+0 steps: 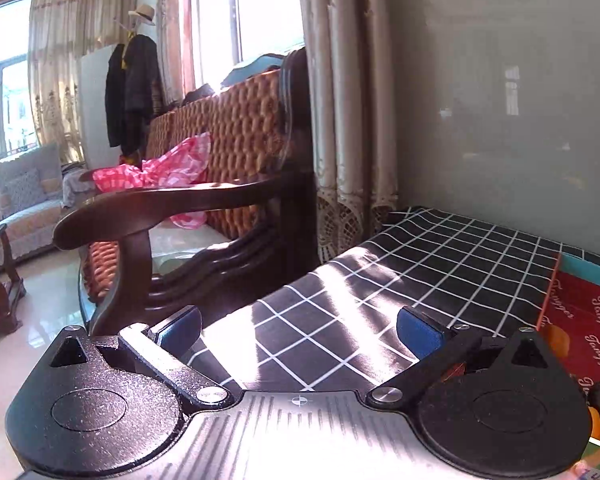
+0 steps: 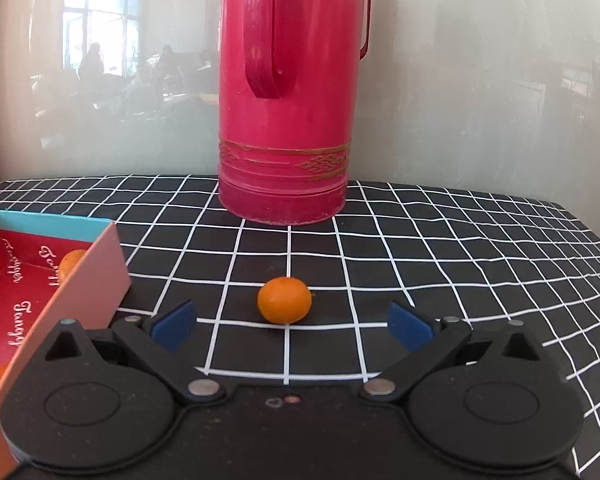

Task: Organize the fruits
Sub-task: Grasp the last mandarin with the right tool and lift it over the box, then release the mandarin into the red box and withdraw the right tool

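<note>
Where cloth (image 2: 420, 248) lies bare, tangerine (image 2: 284, 299), box edge (image 2: 100, 264)

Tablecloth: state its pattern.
The tablecloth is black with a white grid of thin lines; the right wrist view shows it best.

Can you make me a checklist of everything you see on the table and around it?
Surface: black checked cloth, sunlit patch in the left view.
Job's things: loose orange on the cloth; red box beside it with oranges inside.
Clutter: tall red flask behind the orange.
Grippers: left gripper and right gripper, jaws open, both empty; orange just ahead of the right one.
Cables: nothing seen.
Surroundings: wooden sofa, pink bag, curtains, glossy wall.
</note>
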Demonstrator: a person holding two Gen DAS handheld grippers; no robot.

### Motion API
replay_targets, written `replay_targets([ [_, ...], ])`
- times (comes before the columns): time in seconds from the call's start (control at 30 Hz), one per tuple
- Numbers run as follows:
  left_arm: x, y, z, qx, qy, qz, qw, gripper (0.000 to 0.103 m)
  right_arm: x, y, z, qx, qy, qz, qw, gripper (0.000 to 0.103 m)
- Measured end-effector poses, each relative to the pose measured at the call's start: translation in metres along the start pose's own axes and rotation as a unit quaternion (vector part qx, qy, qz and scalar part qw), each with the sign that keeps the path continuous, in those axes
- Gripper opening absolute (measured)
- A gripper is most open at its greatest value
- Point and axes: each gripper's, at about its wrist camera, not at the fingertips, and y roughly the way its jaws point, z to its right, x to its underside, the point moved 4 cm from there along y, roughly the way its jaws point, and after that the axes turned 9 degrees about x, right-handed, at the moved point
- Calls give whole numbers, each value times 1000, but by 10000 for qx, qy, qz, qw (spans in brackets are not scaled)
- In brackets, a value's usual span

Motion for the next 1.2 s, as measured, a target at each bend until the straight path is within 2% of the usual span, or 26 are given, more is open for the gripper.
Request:
replay_targets([
  [0.03,0,0,-4,-42,-47,29,10000,103,-1,2,-1,3,-41,-6,10000,91],
  [0.1,0,1,-11,-107,-110,60,9999,103,-2,5,-4,8,-156,2,9999,79],
  [0.23,2,5,-14,-115,-87,15,9999,103,-1,13,-13,7,-356,-77,9993,67],
  [0.37,1,4,-9,-41,-5,33,10000,103,0,24,-13,-126,-293,-308,9990,46],
  [0.47,-1,2,-6,12,59,66,10000,103,0,31,-13,-212,-221,-381,9988,39],
  [0.53,-1,2,-4,54,59,39,10000,103,-1,32,-14,-244,-255,-362,9987,25],
  [0.7,-2,2,-6,50,-14,37,10000,103,1,29,-16,-297,-370,-278,9985,25],
  [0.83,-3,3,-9,23,-57,1,10000,103,-3,12,-20,-579,-347,17,9977,25],
  [1.0,-3,3,-16,11,-125,5,9999,103,-10,-33,-33,-1388,-341,599,9879,25],
  [1.1,-3,3,-19,0,-83,6,10000,103,-10,-62,-47,-2067,-409,835,9740,25],
  [1.2,-1,4,-20,3,-10,-43,10000,103,-5,-82,-69,-2662,-660,851,9579,26],
])
